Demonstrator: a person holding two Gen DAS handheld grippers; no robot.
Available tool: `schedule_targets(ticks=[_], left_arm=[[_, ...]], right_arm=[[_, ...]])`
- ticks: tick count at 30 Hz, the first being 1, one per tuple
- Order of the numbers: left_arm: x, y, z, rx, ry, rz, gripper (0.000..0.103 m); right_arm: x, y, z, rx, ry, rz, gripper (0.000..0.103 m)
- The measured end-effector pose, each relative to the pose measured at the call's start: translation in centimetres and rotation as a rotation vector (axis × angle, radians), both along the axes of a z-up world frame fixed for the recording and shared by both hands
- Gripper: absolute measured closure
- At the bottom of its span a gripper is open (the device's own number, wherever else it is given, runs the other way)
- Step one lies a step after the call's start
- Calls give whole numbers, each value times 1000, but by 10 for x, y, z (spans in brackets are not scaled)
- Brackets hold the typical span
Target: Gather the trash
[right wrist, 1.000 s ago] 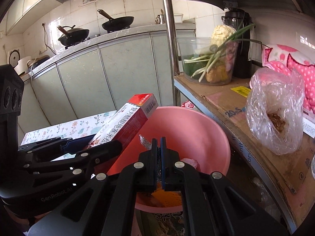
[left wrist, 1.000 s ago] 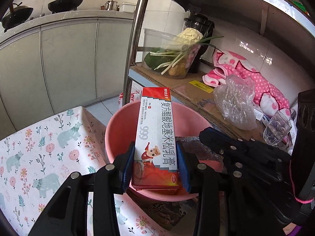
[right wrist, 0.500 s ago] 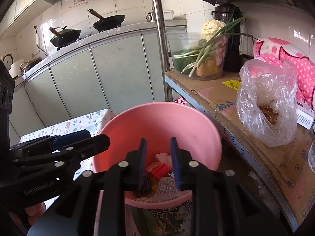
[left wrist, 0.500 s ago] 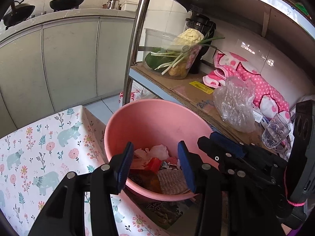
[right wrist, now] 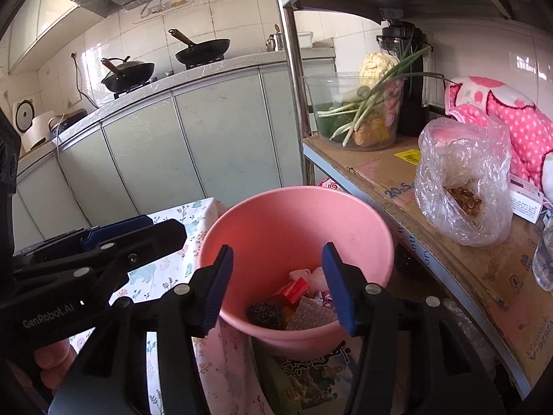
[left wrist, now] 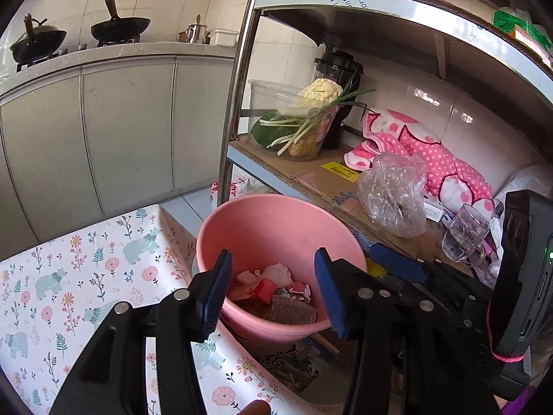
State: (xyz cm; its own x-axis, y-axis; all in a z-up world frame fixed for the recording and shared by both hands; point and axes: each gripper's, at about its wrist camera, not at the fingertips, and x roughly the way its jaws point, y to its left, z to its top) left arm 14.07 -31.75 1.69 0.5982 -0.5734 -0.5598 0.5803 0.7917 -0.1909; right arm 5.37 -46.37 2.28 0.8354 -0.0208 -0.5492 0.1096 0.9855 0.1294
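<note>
Trash (left wrist: pixel 276 294) in pink bucket (left wrist: pixel 269 221), below both opening, empty hand-held grippers.

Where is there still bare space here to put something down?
The floral tablecloth left of the pink basin is bare. On the shelf, a cardboard strip lies free between the vegetable tub and the plastic bag. Past the bag it is crowded: pink cloth, glass mug.

Pink basin (right wrist: pixel 363 228) — its near rim hidden behind the jaws; the trash (left wrist: pixel 276 294) partly covered.
</note>
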Motion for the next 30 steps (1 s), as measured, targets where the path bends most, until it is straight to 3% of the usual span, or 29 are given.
schedule_targets(ticks=[4, 7, 12, 30], left_arm=[[-12, 8, 6, -16, -19, -3, 42], [-20, 13, 9, -28, -19, -3, 42], [-33, 22, 16, -39, -33, 2, 42], [-76, 54, 27, -44, -85, 31, 41]], right_arm=[[-13, 13, 8, -27, -17, 13, 47], [-22, 21, 14, -43, -30, 18, 46], [-37, 37, 21, -68, -51, 22, 35], [-74, 59, 35, -100, -75, 5, 26]])
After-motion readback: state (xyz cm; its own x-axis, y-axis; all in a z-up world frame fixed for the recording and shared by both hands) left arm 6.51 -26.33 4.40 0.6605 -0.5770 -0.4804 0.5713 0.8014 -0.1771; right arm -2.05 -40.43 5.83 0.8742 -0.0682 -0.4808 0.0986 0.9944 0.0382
